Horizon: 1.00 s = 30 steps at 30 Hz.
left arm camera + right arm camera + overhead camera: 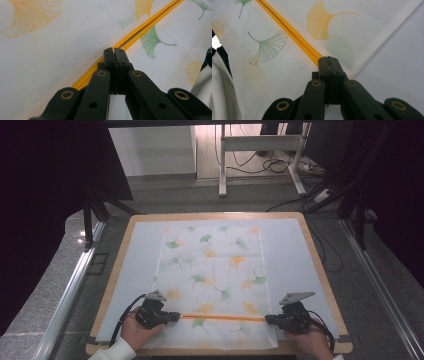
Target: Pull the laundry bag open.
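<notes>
A white cloth (215, 265) printed with green and orange ginkgo leaves lies flat on the table. A pair of thin orange sticks (222, 318) lies across its near part, side by side. My left gripper (176, 316) is at the sticks' left end, my right gripper (267, 319) at their right end. In the left gripper view the jaws (114, 51) stand together on top of the sticks (150, 25), which run on beneath them. In the right gripper view the shut tips (327, 59) meet the end of the sticks (287, 27); whether they pinch it is hidden.
A pale blue mat (137, 270) covers the wood-rimmed table (116, 270) under the cloth. The person's hands and white sleeves (222, 82) sit at the near edge. Beyond the table are a white desk frame (260, 142), floor cables and dark curtains.
</notes>
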### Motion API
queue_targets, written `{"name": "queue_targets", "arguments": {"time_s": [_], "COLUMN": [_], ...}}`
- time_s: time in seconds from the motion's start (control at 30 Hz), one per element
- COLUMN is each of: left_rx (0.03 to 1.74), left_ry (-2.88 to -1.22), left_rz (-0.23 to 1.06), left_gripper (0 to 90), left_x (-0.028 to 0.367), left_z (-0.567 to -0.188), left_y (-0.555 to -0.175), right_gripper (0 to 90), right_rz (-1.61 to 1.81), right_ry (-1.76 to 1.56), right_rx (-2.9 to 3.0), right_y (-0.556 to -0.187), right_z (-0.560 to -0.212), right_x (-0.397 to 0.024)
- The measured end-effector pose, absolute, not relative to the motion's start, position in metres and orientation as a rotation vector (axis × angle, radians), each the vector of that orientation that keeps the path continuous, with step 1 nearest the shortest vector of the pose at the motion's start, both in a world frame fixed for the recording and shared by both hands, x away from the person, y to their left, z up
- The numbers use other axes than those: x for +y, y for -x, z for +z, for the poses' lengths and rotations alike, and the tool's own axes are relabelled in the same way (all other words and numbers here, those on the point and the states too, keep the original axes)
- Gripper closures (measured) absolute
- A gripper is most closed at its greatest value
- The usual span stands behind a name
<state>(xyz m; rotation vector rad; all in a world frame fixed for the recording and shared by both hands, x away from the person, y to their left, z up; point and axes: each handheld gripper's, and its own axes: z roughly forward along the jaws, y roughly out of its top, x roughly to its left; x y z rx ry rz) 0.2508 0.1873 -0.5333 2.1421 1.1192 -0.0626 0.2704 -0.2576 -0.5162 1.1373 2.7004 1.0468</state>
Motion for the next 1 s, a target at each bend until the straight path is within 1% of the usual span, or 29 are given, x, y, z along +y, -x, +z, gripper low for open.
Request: {"name": "queue_targets", "arguments": {"time_s": [0.53, 0.77, 1.0], "left_rx": [1.217, 1.24, 1.256], "left_ry": [-2.091, -2.088, -2.079], "left_rz": [-0.005, 0.02, 0.014], "left_gripper": [90.0, 90.0, 90.0], "left_x": [0.233, 0.244, 0.252], "left_z": [-0.535, -0.535, -0.535], "left_y": [-0.243, -0.241, -0.239], "right_gripper": [90.0, 90.0, 90.0], "right_rz": [1.051, 1.051, 1.049], "right_ry": [-1.141, -1.141, -1.138], "right_rx": [2.702, 2.7, 2.703], "right_y": [-0.271, -0.271, -0.271], "right_z": [-0.516, -0.516, -0.516], "right_x": [-0.258, -0.258, -0.258]}}
